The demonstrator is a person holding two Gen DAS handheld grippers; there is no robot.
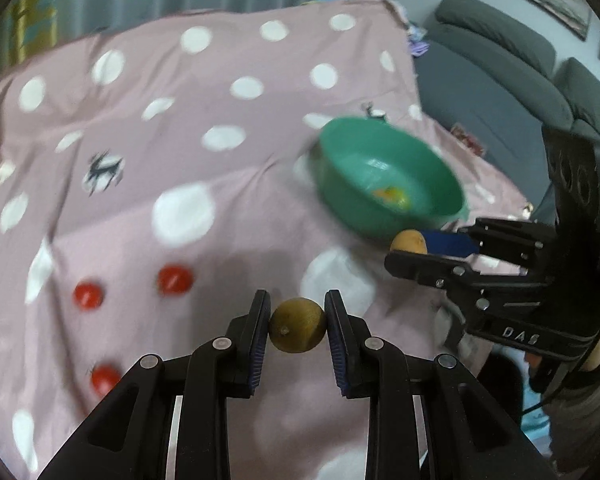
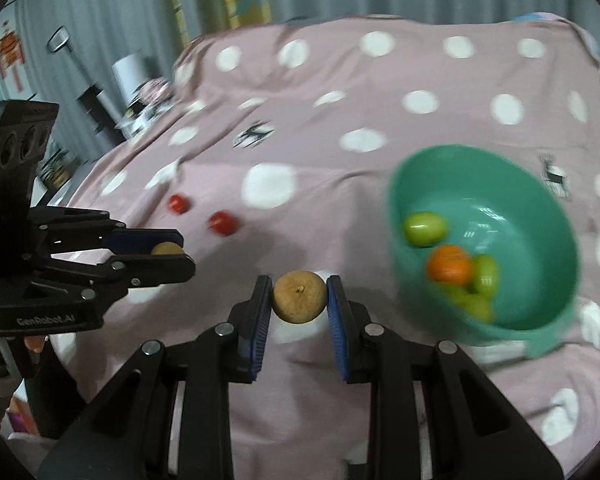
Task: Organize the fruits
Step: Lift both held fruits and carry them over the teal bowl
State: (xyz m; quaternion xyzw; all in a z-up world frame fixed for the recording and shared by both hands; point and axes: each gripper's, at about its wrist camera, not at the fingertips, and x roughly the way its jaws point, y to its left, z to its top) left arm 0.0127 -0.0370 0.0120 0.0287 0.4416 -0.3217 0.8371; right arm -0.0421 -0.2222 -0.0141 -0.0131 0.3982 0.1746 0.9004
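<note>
Fruit in left hand-held gripper (image 1: 298, 326): a small round olive-brown fruit (image 1: 298, 325), clamped between the two blue pads, lifted above the cloth.
Fruit in right hand-held gripper (image 2: 299, 298): a small round tan fruit (image 2: 299, 297) with a stem mark, clamped the same way, also in the air.
Green bowl (image 2: 540, 200): it stands on the cloth to the right; inside lie green fruits (image 2: 424, 227) and one orange fruit (image 2: 449, 264).
Red fruits (image 1: 175, 279): three small ones are on the pink dotted cloth (image 1: 140, 140), well apart from the bowl.
Step in hand: I judge both fruits are being carried toward the bowl.
Next move: each hand-held gripper needs to come above the bowl's opening, one beside the other without bumping, and then let the jaws part so the fruit drops inside.
Remaining: the red fruits wait to be collected.
</note>
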